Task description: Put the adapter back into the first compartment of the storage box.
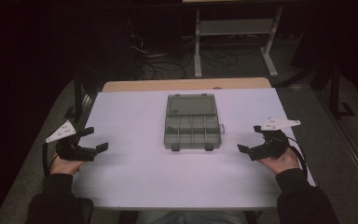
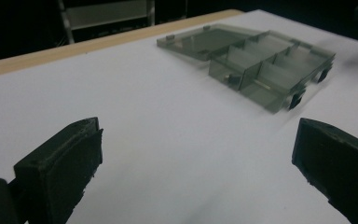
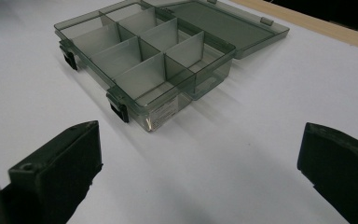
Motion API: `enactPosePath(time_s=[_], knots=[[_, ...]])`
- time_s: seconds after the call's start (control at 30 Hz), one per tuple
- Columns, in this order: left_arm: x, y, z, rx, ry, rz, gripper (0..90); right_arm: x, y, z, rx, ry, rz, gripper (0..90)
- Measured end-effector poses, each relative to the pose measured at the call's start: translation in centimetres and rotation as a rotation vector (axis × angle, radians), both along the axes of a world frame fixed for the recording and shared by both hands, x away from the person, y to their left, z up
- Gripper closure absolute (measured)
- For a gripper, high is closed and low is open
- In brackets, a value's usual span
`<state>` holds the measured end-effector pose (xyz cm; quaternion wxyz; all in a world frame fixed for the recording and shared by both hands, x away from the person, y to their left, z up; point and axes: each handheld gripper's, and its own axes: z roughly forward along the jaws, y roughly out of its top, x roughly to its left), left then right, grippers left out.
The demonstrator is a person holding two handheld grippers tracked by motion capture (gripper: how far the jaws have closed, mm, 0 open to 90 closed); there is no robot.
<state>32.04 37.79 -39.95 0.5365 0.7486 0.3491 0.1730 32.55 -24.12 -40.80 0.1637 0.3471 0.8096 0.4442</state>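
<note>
At mid-table, toward the far edge: smoky divided box, lid flung flat open behind it, black latches facing the near side. Left gripper hovering near the left edge, jaws spread wide, clasping nothing. Right gripper likewise near the right edge, gaping, well apart from box.

A smoky translucent compartment box lies open and empty midway between the two tongs, lid folded flat on its far side.
</note>
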Motion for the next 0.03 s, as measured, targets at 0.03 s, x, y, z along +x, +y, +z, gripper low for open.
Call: enactPosePath(time_s=[0.03], knots=[[0.00,0.12,0.06,-0.034,0.001,-0.001,0.1,0.00,0.03,-0.04,-0.003,0.003,0.002,0.0]])
